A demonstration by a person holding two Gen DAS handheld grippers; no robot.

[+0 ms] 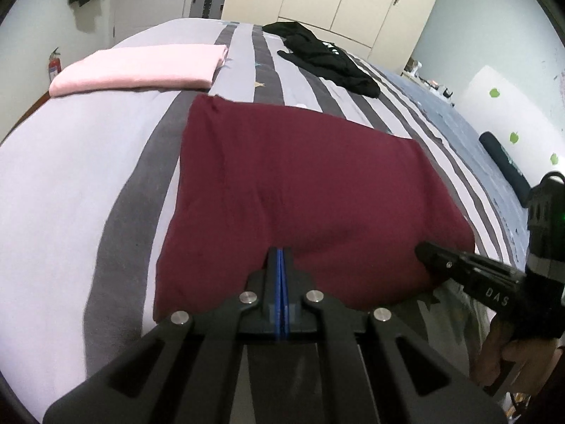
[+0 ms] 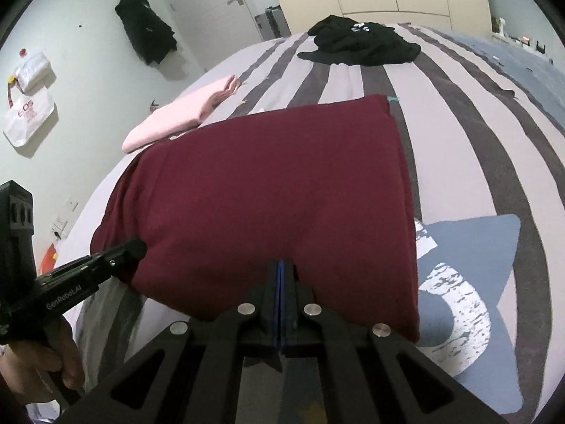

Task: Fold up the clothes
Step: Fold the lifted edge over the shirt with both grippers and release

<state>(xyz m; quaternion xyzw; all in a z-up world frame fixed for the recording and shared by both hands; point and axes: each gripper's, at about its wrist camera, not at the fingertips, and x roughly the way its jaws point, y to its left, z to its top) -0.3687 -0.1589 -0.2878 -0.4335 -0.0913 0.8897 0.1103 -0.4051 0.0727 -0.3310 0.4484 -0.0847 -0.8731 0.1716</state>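
1. Fingers first: we see the left gripper (image 1: 280, 252) with its blue pads pressed flat together, no gap showing, tips at the near hem of the maroon garment (image 1: 300, 190). Whether cloth is pinched between them, we cannot tell.
2. Our right gripper (image 2: 280, 265) looks the same in its own view: jaws together, tips at the near edge of that garment, a little toward its right side.
3. Just ahead of both pairs of fingers the maroon garment lies on the striped bed (image 1: 70, 176), already doubled into a thick rectangle, its folded edge far from the fingertips.
4. We judge the step in hand to be a last fold or a smoothing of the near edge. To do it well, we would keep both tips level, move them together, and carry the near hem evenly so the corners meet and no ridge forms.
5. Further beyond the left fingertips, to their left, sits a folded pink garment (image 1: 141, 69); far ahead and to the right lies a crumpled black garment (image 1: 325, 58), seemingly still to be folded.
6. We count three garments on the bed: one maroon, one pink, one black. Two grippers are in view.
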